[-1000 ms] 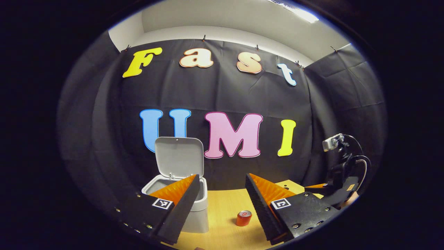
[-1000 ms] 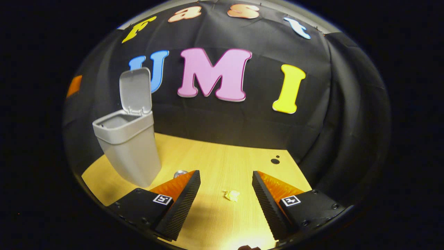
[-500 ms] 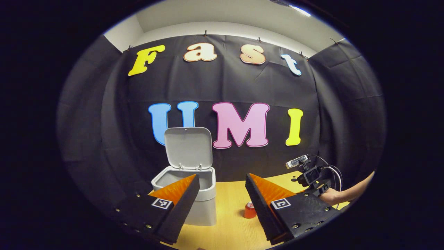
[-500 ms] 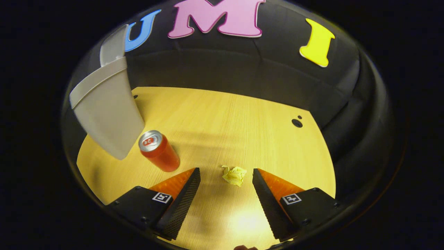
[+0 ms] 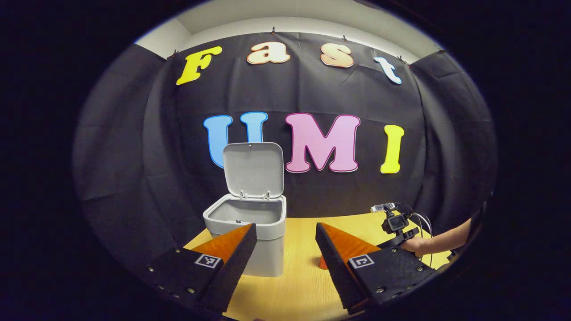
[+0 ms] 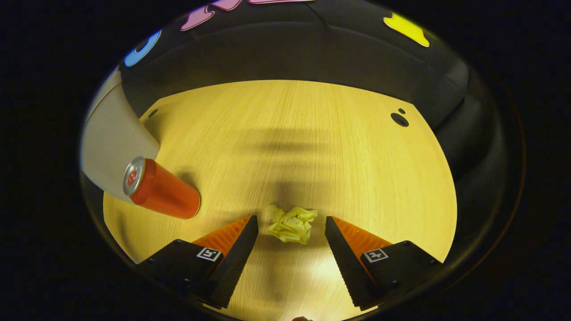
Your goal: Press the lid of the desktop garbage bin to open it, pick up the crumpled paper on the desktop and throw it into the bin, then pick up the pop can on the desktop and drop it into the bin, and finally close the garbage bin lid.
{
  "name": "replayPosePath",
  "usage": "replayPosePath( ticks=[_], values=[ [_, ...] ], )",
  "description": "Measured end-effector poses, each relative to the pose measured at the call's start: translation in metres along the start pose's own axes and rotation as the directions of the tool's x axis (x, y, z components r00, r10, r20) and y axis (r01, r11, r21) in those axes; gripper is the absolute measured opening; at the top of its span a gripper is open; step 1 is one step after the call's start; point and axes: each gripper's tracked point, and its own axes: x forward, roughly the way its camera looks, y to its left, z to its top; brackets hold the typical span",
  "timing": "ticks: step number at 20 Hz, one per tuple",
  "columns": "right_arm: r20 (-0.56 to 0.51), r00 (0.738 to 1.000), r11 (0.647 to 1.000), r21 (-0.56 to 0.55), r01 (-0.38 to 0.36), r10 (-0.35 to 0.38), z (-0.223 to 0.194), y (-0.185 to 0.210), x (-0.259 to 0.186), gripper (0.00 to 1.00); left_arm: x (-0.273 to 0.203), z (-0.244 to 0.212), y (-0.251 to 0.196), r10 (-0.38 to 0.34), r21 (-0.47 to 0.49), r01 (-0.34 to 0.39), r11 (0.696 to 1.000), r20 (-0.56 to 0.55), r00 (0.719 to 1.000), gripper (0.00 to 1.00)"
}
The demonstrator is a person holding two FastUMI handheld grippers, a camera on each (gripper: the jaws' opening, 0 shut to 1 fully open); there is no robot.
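The bin (image 5: pixel 250 232) is seen standing on the table (image 6: pixel 303 133) with its lid (image 5: pixel 253 169) raised upright, so the step in hand is judged to be the pickup of the crumpled paper (image 6: pixel 291 224). In the right gripper view, the paper lies on the table just ahead of the right hand-held gripper (image 6: pixel 291 223), between its fingertips; the jaws are spread wide and nothing is held. For a clean grasp, the gripper should be lowered further until the wad sits well between the fingers, and only then closed, gently, since a light wad is easily nudged away by one finger arriving first.

The left hand-held gripper (image 5: pixel 285 229) is held off near the bin, jaws wide apart and empty. The can (image 6: pixel 160 189) stands just beside the bin, to the left of the paper and apart from it, so it is not thought to hinder the grasp. It may, however, lie near the carrying path to the bin and should be cleared by lifting the paper high first.
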Motion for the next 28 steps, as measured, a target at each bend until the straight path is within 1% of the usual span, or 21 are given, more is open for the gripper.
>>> replayPosePath(
  ticks=[3,5,8,9,10,12,13,14,16,18,19,20,23,25,28],
  values=[
    [-0.037,0.999,1.000,-0.008,0.009,-0.009,-0.008,-0.003,0.008,0.99,0.000,0.000,-0.004,0.011,0.008,-0.011,1.000,-0.005,1.000,0.89],
    [-0.035,0.999,1.000,-0.006,-0.003,0.003,-0.006,0.000,0.011,0.99,0.002,0.002,-0.011,0.001,0.007,-0.001,1.000,-0.004,1.000,0.88],
    [-0.049,0.999,1.000,0.022,0.015,-0.013,-0.008,-0.004,0.015,0.99,0.007,0.003,-0.019,-0.021,0.021,0.021,1.000,0.000,1.000,0.88],
    [-0.028,0.999,1.000,0.026,0.016,-0.015,-0.003,-0.005,0.015,0.99,0.008,0.004,-0.021,-0.026,0.024,0.026,0.999,0.000,1.000,0.89],
    [-0.037,0.999,1.000,0.024,0.015,-0.014,-0.005,-0.005,0.016,0.98,0.009,0.003,-0.024,-0.034,0.023,0.034,0.999,0.000,0.999,0.89],
    [-0.031,0.999,1.000,0.002,0.015,-0.015,-0.004,-0.007,0.016,0.95,0.010,0.000,-0.028,-0.051,0.018,0.051,0.999,-0.012,0.999,0.88],
    [-0.027,1.000,1.000,-0.002,0.016,-0.016,-0.004,-0.006,0.015,0.89,0.010,-0.001,-0.029,-0.054,0.017,0.054,0.998,-0.017,0.998,0.89],
    [-0.027,0.999,1.000,0.002,0.022,-0.022,-0.005,-0.005,0.015,0.86,0.012,-0.001,-0.028,-0.054,0.014,0.054,0.998,-0.019,0.998,0.89],
    [-0.018,1.000,1.000,0.012,0.023,-0.022,-0.004,-0.006,0.016,0.58,0.014,-0.003,-0.025,-0.051,0.008,0.051,0.999,-0.026,0.998,0.89],
    [-0.021,0.999,0.999,-0.013,0.039,-0.039,-0.005,-0.010,0.012,0.58,0.015,-0.005,-0.022,-0.048,0.003,0.049,0.999,-0.036,0.998,0.88],
    [-0.014,0.999,0.999,-0.021,0.043,-0.043,-0.004,-0.011,0.010,0.45,0.016,-0.005,-0.021,-0.047,-0.001,0.047,0.999,-0.037,0.998,0.89],
    [0.006,0.999,0.999,-0.019,0.041,-0.041,0.001,-0.010,0.004,0.58,0.016,-0.005,-0.019,-0.045,-0.006,0.045,0.999,-0.037,0.998,0.88],
    [0.099,0.995,1.000,0.004,0.028,-0.029,0.027,-0.012,-0.028,0.58,0.021,-0.008,-0.013,-0.036,-0.009,0.036,0.999,-0.042,0.998,0.89],
    [0.163,0.986,0.999,-0.027,0.031,-0.026,0.049,-0.011,-0.054,0.57,0.023,-0.011,-0.011,-0.042,-0.007,0.042,0.999,-0.043,0.998,0.89],
    [0.266,0.964,0.996,-0.076,0.046,-0.024,0.089,-0.011,-0.100,0.57,0.027,-0.015,-0.008,-0.052,-0.025,0.051,0.998,-0.052,0.997,0.89]
  ],
)
